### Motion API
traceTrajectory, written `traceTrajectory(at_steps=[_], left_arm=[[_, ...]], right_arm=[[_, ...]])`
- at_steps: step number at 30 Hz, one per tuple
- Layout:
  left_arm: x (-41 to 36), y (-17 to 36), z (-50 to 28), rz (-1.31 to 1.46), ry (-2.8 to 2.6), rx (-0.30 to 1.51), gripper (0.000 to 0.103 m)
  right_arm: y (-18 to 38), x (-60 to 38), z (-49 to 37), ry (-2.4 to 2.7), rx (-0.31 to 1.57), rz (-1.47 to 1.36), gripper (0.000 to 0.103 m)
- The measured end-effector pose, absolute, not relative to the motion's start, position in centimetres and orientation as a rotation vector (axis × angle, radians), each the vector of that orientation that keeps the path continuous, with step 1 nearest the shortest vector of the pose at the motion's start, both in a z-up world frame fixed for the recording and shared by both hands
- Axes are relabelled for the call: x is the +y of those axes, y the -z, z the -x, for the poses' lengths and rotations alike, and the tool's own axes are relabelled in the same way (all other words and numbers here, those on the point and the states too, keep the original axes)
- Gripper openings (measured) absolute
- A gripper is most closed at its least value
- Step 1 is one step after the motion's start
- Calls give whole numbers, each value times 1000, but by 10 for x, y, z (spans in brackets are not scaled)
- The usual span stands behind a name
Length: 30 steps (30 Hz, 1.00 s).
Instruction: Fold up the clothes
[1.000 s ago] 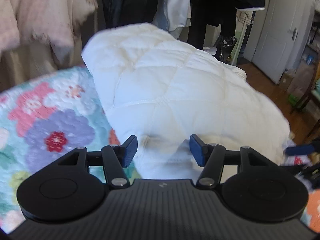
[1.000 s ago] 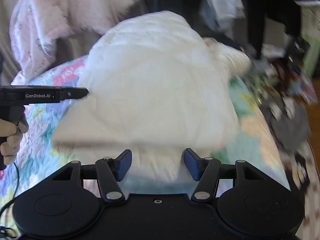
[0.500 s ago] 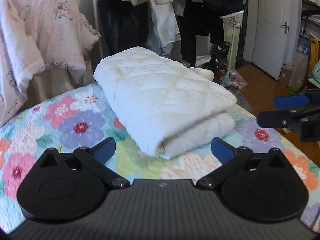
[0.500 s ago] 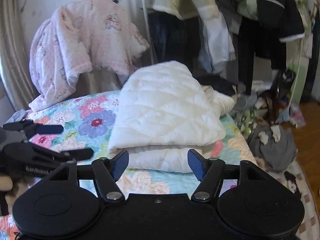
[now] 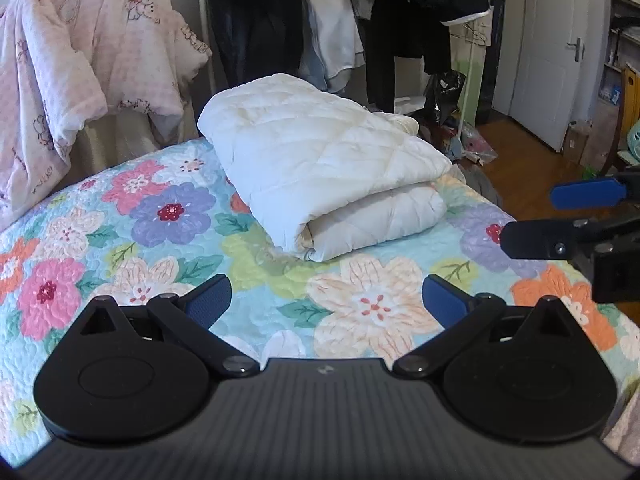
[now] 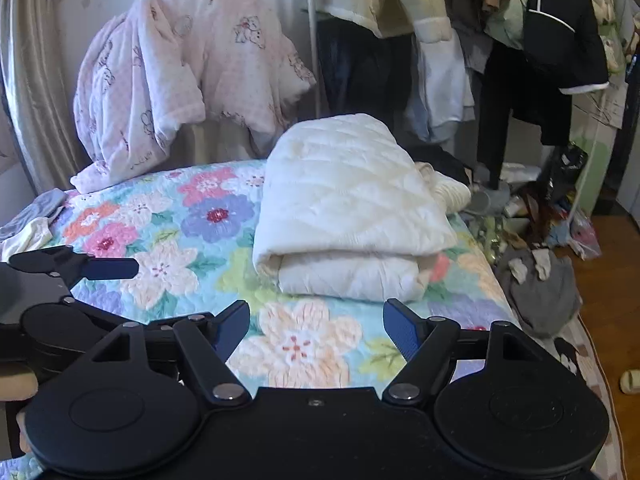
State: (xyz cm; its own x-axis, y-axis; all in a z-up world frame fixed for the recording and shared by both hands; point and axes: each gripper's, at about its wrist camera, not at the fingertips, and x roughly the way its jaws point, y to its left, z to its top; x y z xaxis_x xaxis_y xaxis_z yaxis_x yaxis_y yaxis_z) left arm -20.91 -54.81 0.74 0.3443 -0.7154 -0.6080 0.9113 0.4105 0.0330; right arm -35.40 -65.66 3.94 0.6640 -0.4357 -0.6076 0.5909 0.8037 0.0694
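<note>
A white quilted garment (image 5: 332, 168) lies folded in a thick bundle on the floral bedspread (image 5: 160, 216); it also shows in the right wrist view (image 6: 348, 216). My left gripper (image 5: 326, 302) is open and empty, held back from the bundle above the bedspread. My right gripper (image 6: 316, 326) is open and empty, also short of the bundle. The right gripper's fingers (image 5: 584, 196) show at the right edge of the left wrist view. The left gripper's fingers (image 6: 108, 269) show at the left in the right wrist view.
A pink fleece garment (image 6: 188, 80) hangs over a chair behind the bed. A rack of hanging clothes (image 6: 500, 40) stands at the back. Clutter and a grey garment (image 6: 540, 288) lie on the wood floor to the right. A small cloth (image 6: 32, 224) lies at the bed's left edge.
Both grippers have pulled back from the white bundle, which now lies free on the bed. The left jaws have opened wider; the right jaws opened a little.
</note>
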Motion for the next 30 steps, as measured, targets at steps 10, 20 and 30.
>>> traceTrajectory(at_steps=[10, 20, 30], left_arm=[[-545, -14, 226, -406, 1085, 500, 103], [-548, -9, 230, -406, 1100, 575, 103], [-547, -10, 236, -390, 1135, 521, 103]], right_arm=[[-45, -642, 358, 633, 635, -226, 79], [-49, -633, 359, 625, 625, -203, 79], [-40, -645, 362, 642, 625, -257, 79]])
